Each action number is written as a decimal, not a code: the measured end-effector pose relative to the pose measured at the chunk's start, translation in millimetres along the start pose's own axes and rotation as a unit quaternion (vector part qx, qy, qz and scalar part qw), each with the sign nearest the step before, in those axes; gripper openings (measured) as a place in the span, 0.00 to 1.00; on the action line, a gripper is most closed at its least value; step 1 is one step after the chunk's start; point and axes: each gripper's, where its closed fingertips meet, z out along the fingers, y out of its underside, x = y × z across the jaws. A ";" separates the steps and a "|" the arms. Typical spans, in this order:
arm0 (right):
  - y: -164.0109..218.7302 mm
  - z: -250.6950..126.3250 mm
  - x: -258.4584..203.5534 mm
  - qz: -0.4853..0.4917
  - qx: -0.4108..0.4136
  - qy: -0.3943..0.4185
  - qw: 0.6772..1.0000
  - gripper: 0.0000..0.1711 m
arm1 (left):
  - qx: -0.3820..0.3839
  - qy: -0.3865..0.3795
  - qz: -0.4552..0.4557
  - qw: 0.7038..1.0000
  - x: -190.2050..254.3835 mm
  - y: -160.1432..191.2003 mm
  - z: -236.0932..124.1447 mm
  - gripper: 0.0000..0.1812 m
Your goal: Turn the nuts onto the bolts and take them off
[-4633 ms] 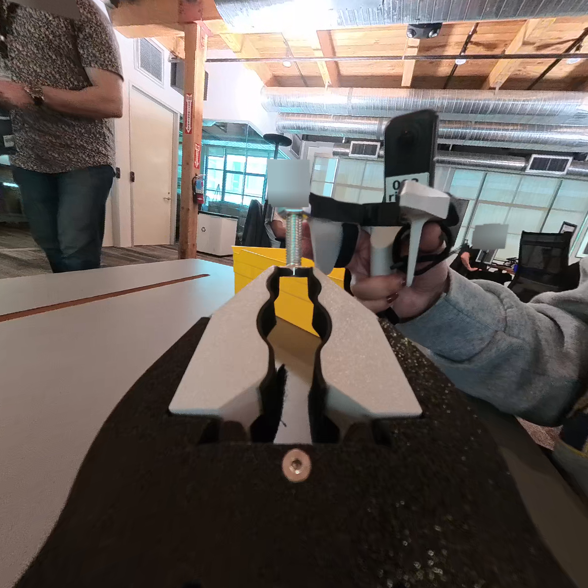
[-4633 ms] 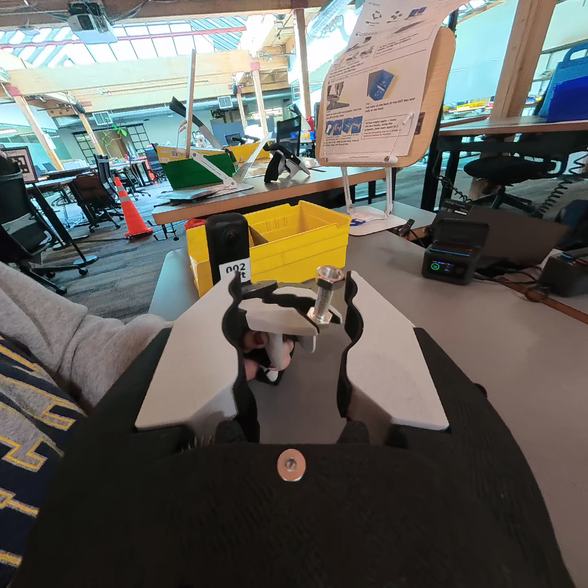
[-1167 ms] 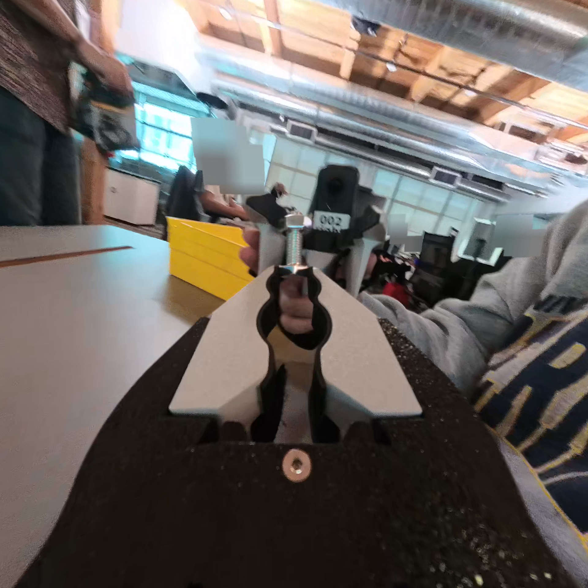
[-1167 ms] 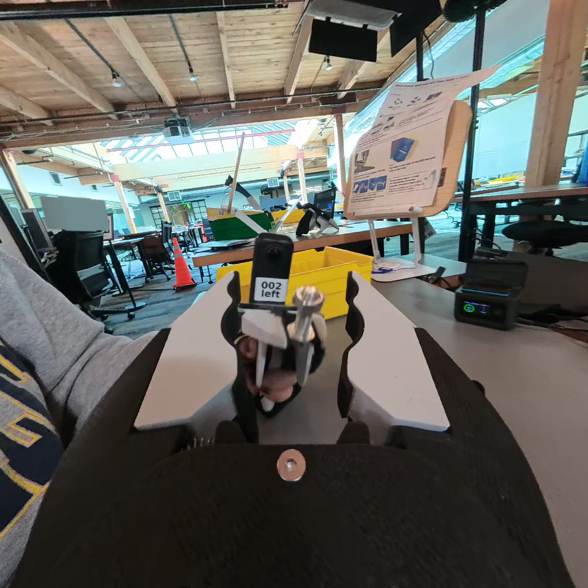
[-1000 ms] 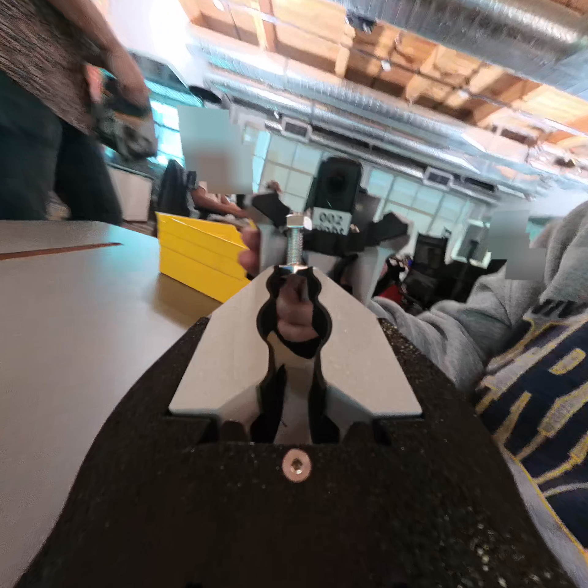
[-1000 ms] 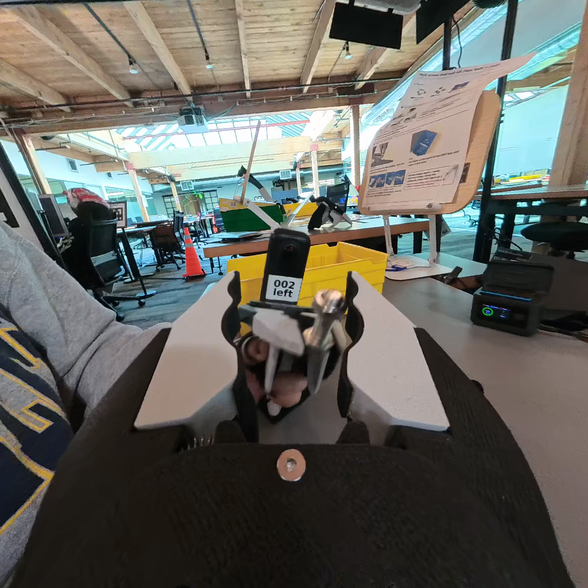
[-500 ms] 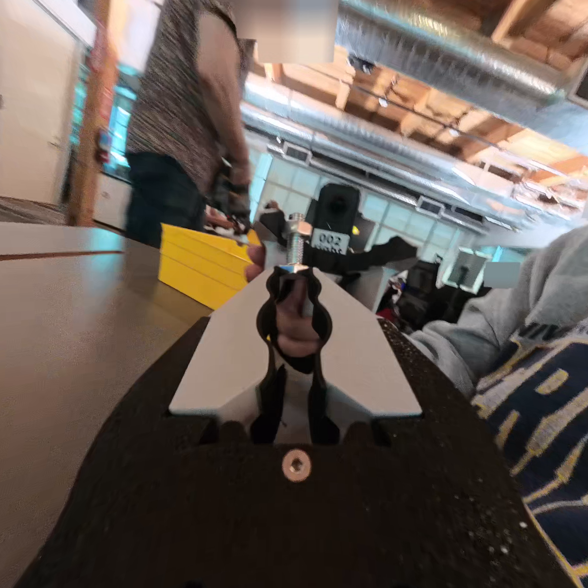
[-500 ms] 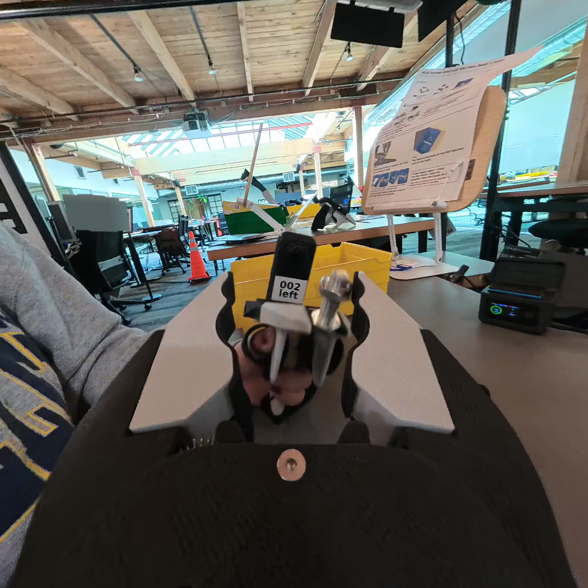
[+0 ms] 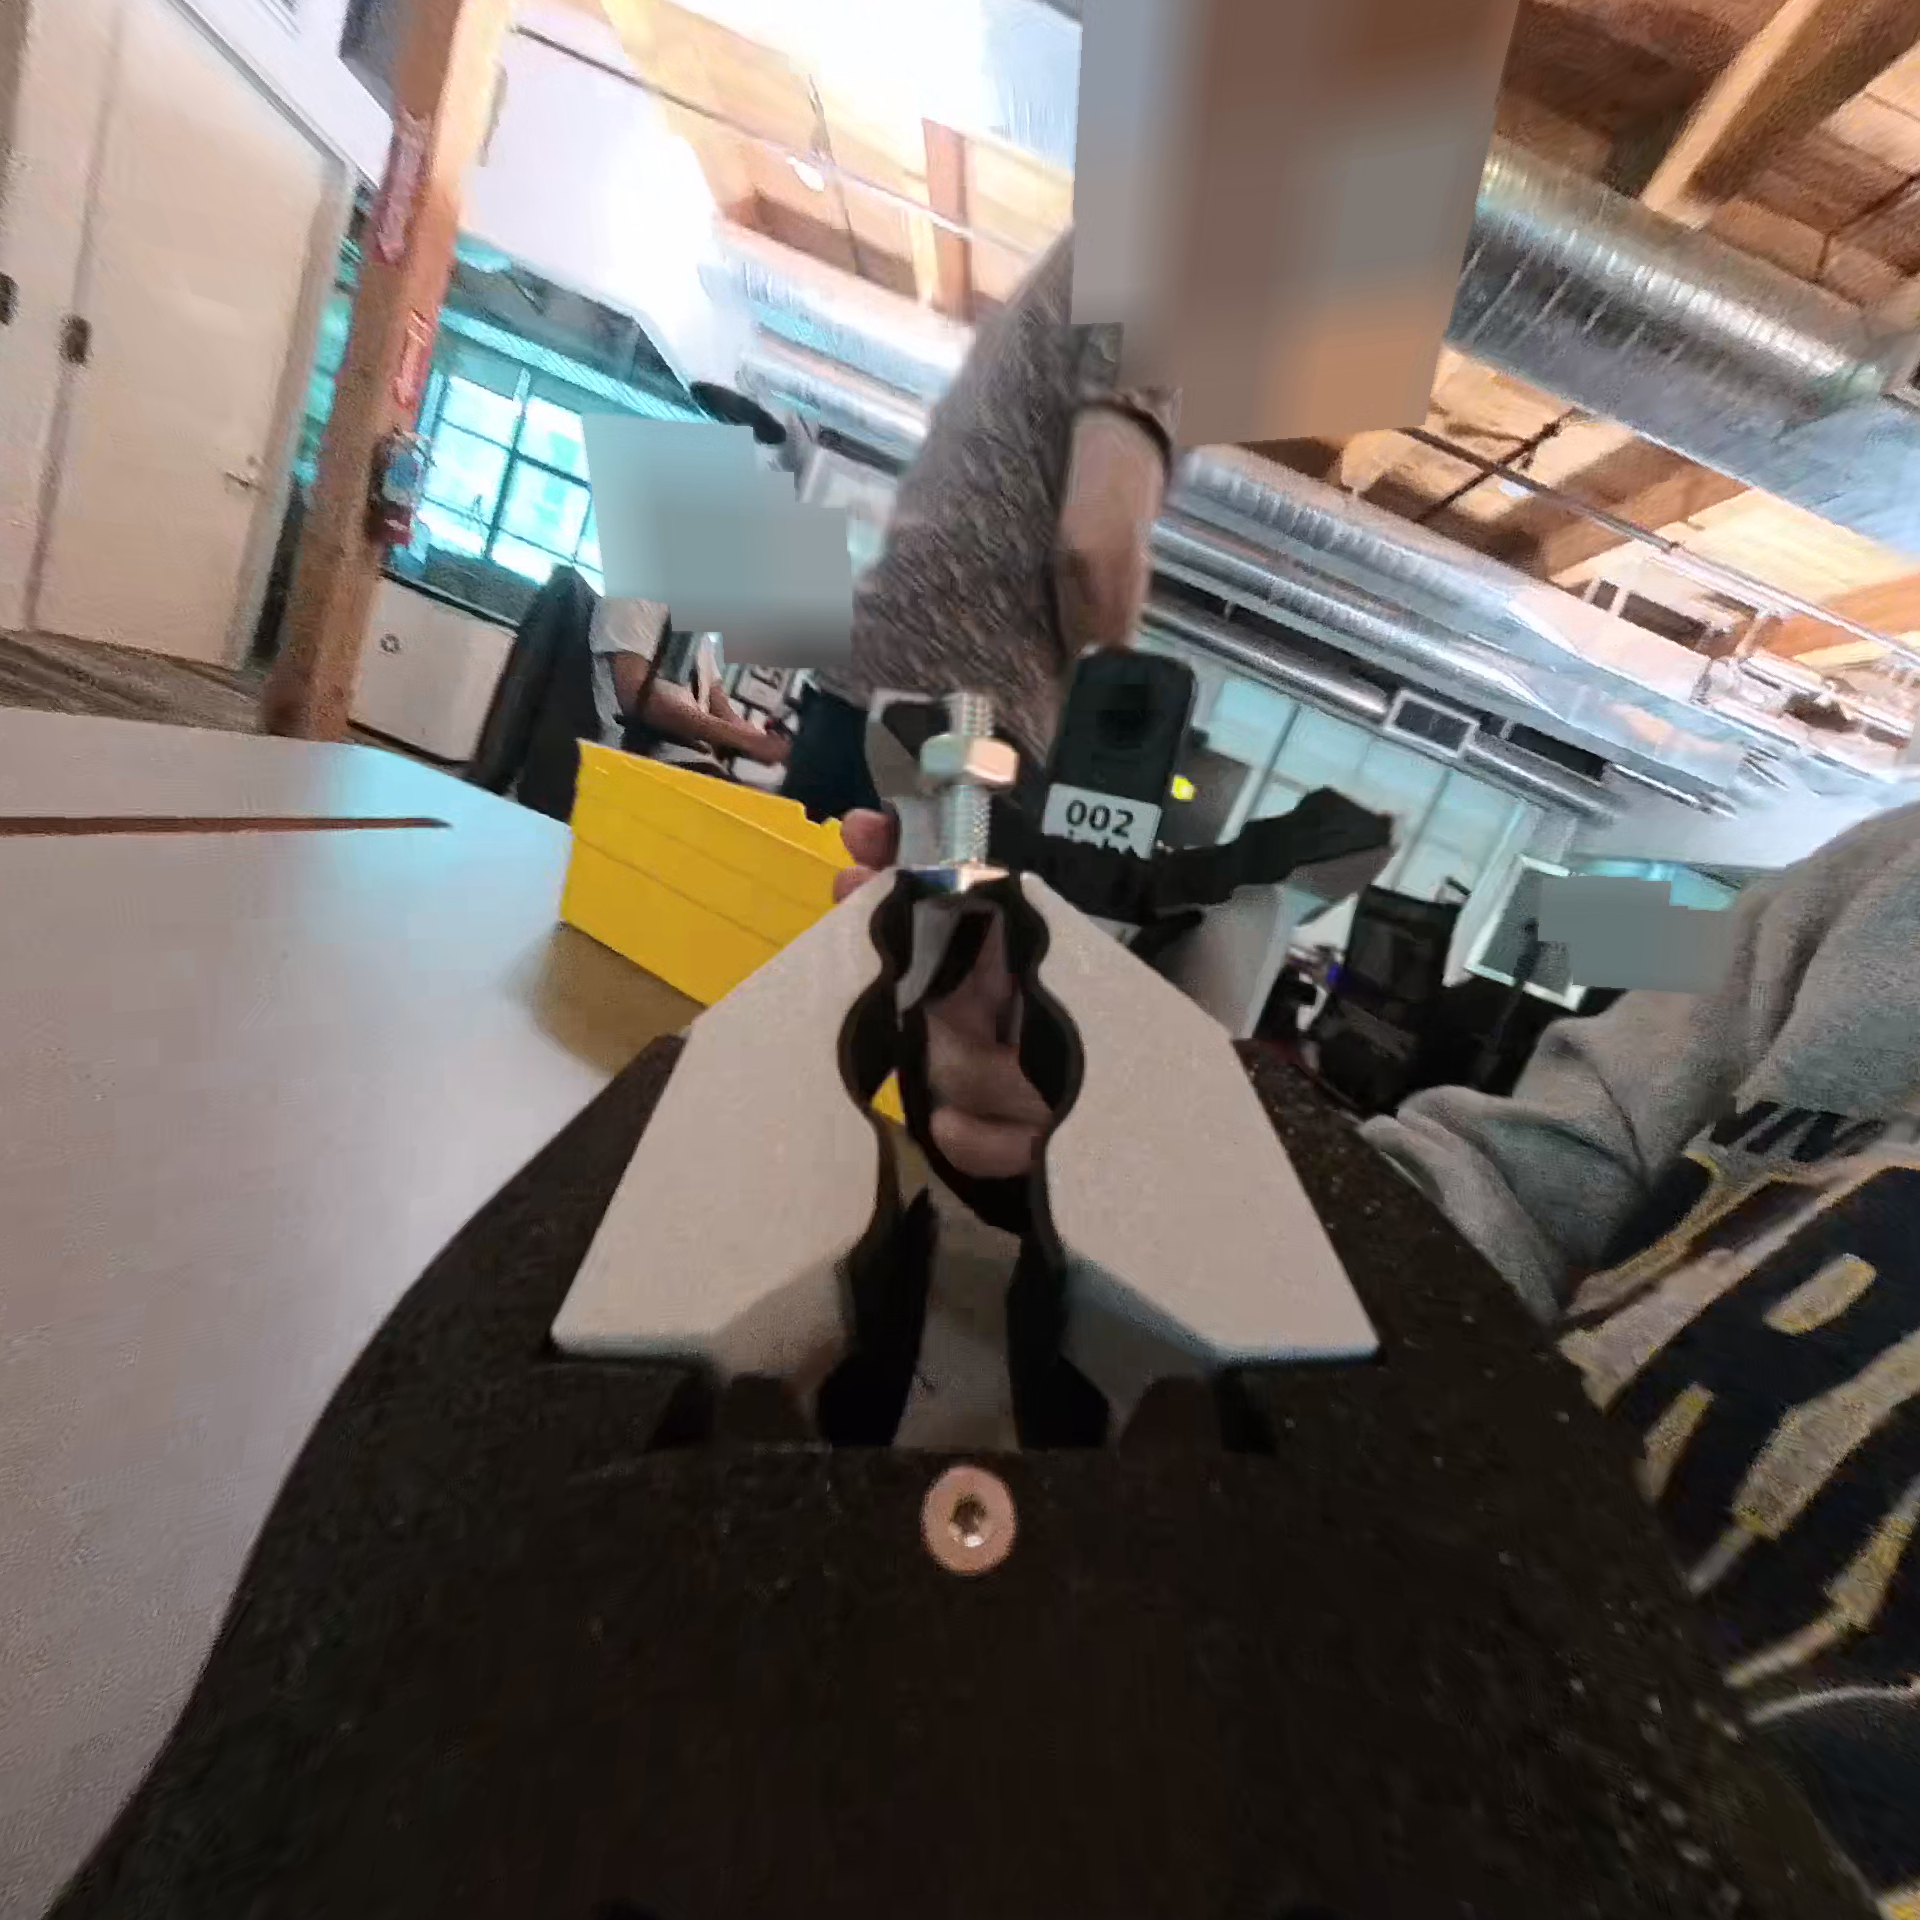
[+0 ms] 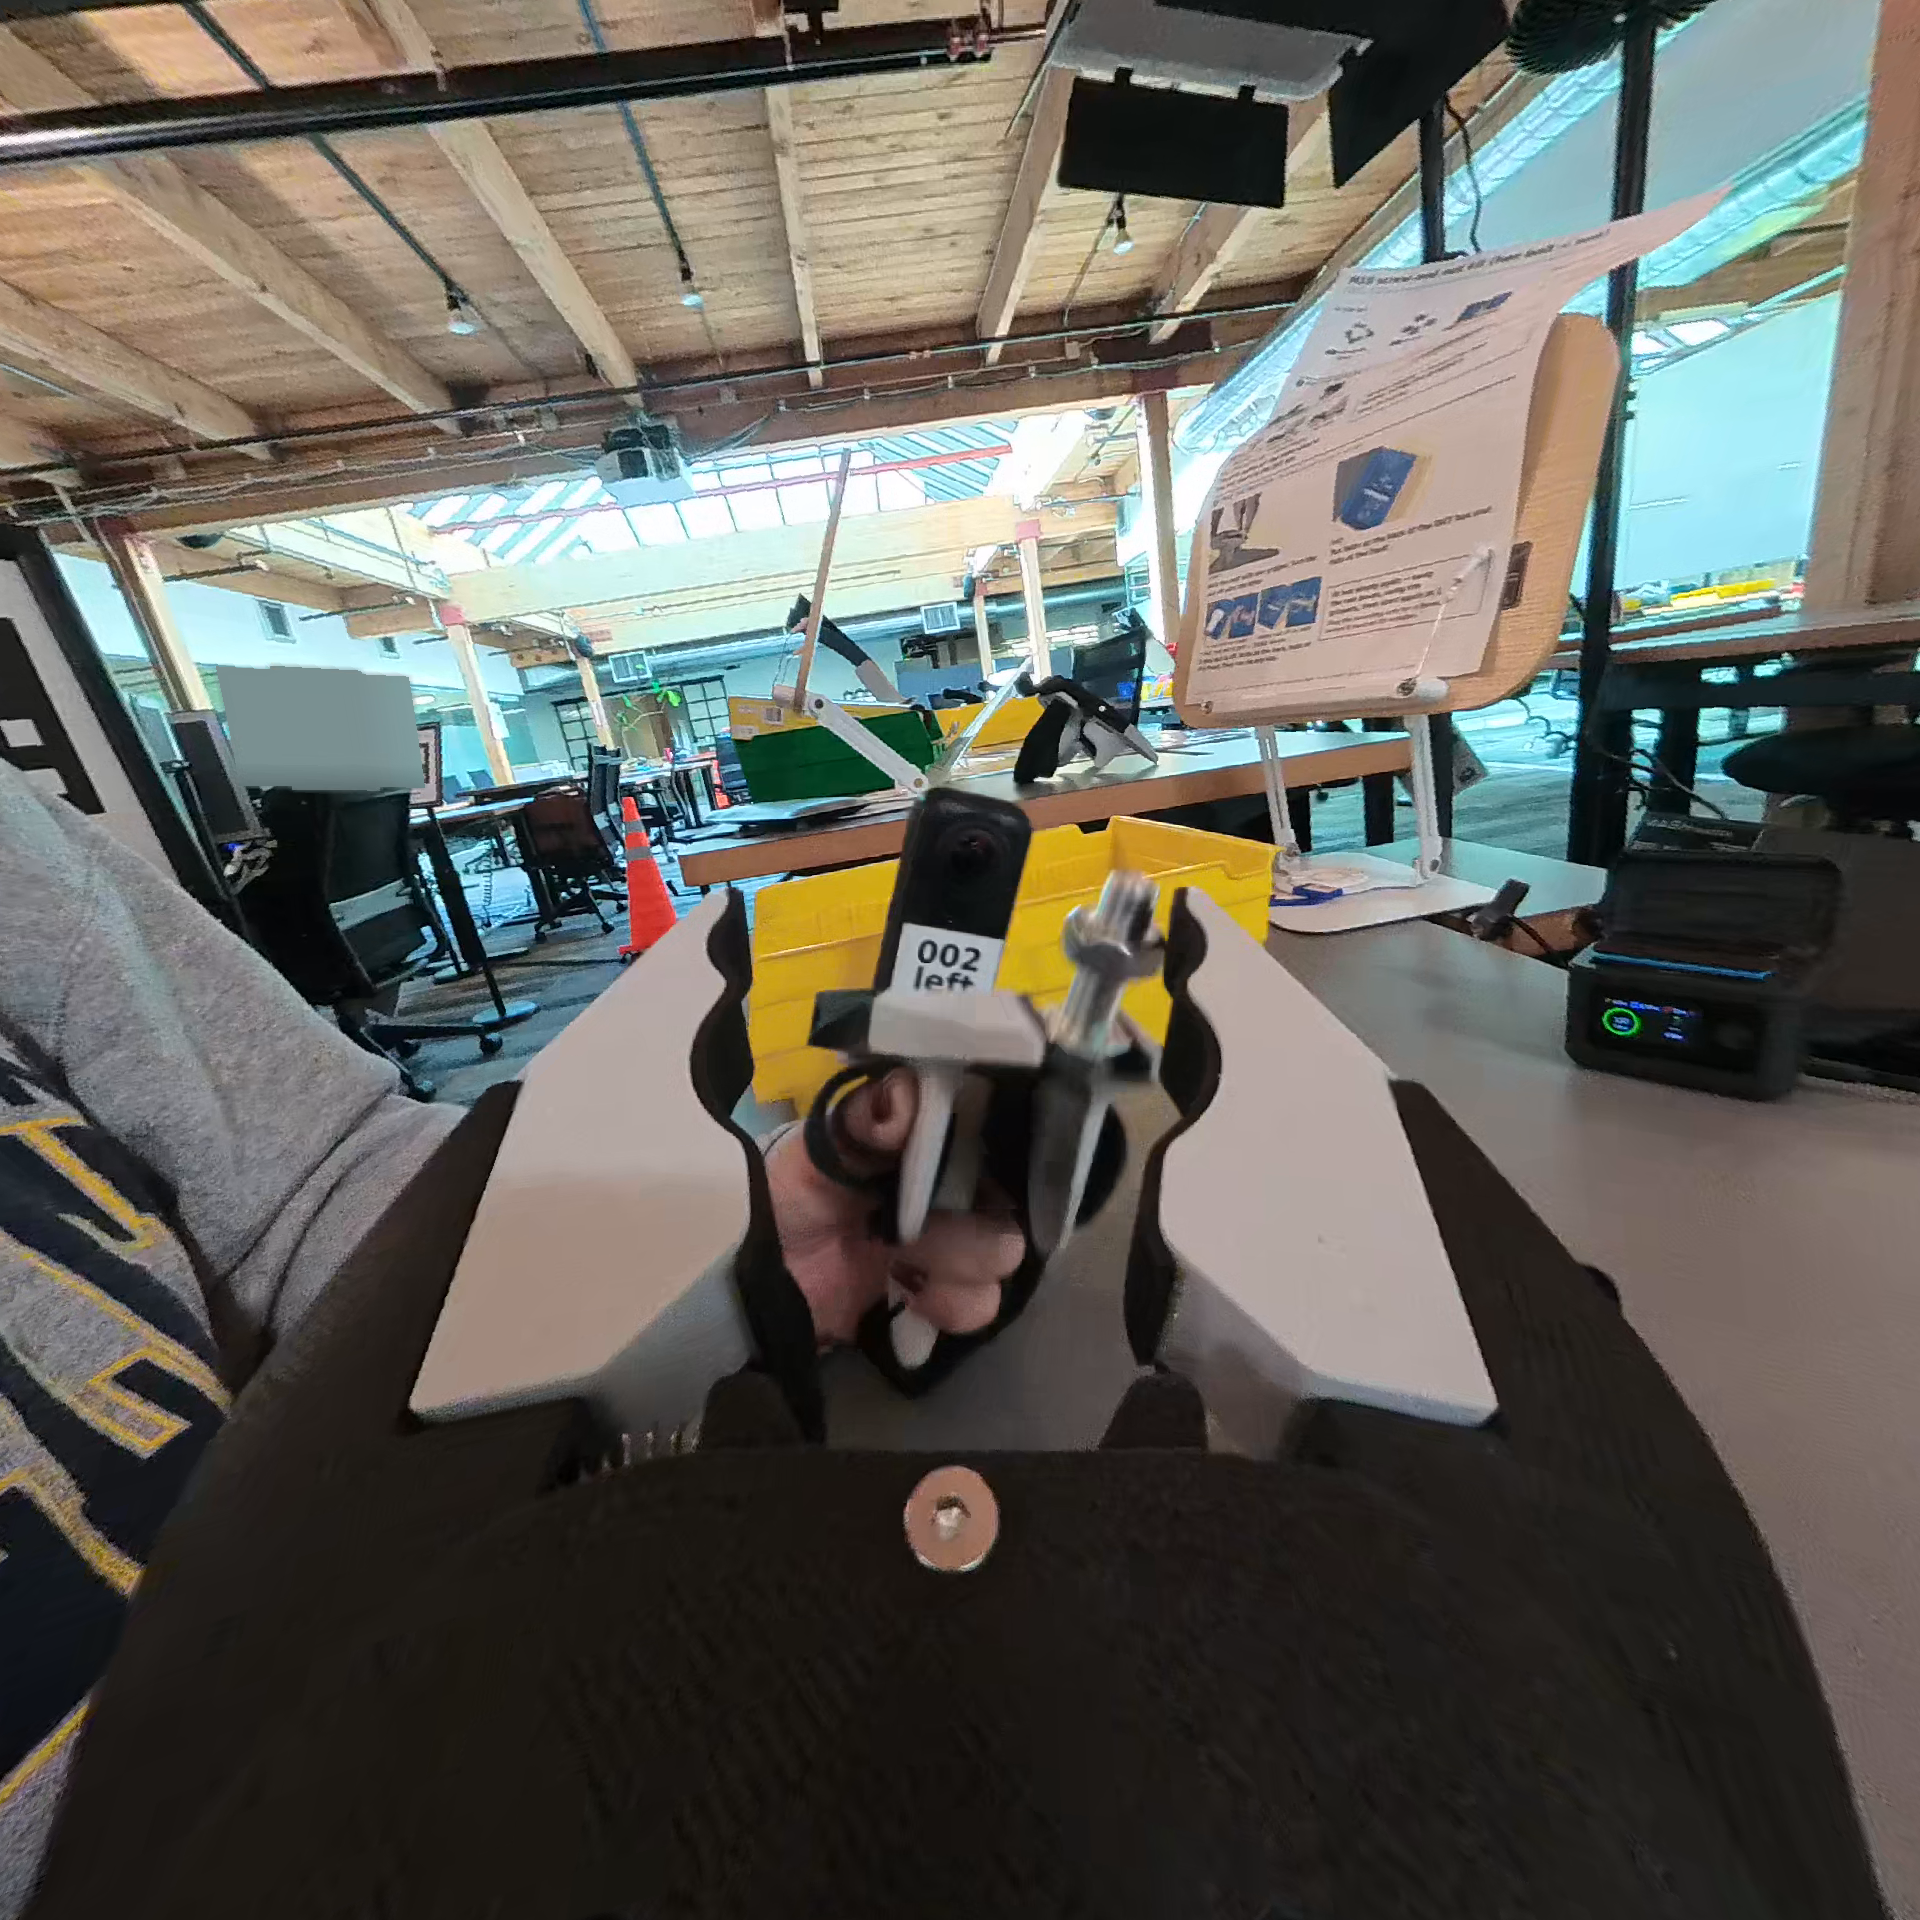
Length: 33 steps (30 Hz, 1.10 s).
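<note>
A: What's the biggest thing ahead of the left hand-held gripper (image 9: 952, 896)?

B: The pale bench (image 9: 208, 1039), with a yellow bin (image 9: 675, 873) on it just beyond the tips, to their left.

A: And the right hand-held gripper (image 10: 961, 1023)?

B: Its jaws stand apart, holding nothing, with the left one in front of it between them.

A: Is the left one gripping?

B: Yes, clamped on the bolt (image 9: 961, 821) by its head; the shaft rises upright from the tips.

A: The nut (image 9: 967, 766)?

B: Threaded on near the bolt's top end.
</note>
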 end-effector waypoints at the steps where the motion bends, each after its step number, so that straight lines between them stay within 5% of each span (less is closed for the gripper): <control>1: -1.6 -2.5 -0.2 0.008 0.004 -0.007 1.000 0.43 | 0.018 -0.023 0.005 1.000 -6.4 -7.9 -7.7 0.08; 5: -1.9 -3.7 5.5 0.017 0.008 0.005 1.000 0.43 | 0.024 -0.009 -0.008 1.000 -4.6 -13.5 -13.4 0.08; 10: 4.1 2.7 -1.5 0.023 0.000 -0.009 1.000 0.44 | -0.063 0.056 -0.008 0.996 20.6 21.9 13.7 0.08; 14: 3.2 -0.7 1.4 0.028 -0.002 -0.007 1.000 0.47 | 0.008 -0.014 0.004 1.000 -3.5 -2.7 -4.3 0.08; 17: 0.5 -4.9 3.2 0.044 0.005 -0.014 0.999 0.38 | 0.034 -0.054 0.003 0.998 -19.0 -17.6 -21.6 0.08; 24: 6.2 2.9 2.8 0.032 0.001 -0.002 0.999 0.45 | -0.071 0.046 -0.005 0.996 17.3 24.0 13.9 0.08; 28: 8.6 1.5 4.7 0.028 -0.014 0.003 1.000 0.48 | 0.009 -0.026 0.004 1.000 -6.2 -1.9 -1.6 0.08; 30: 6.5 -3.6 0.1 0.040 -0.013 -0.025 0.999 0.33 | 0.048 -0.069 0.008 0.996 -20.4 -18.7 -18.7 0.08; 33: 3.2 -7.9 22.8 0.033 -0.002 0.046 0.998 0.28 | 0.032 -0.065 0.026 0.997 -18.1 -19.2 -20.1 0.08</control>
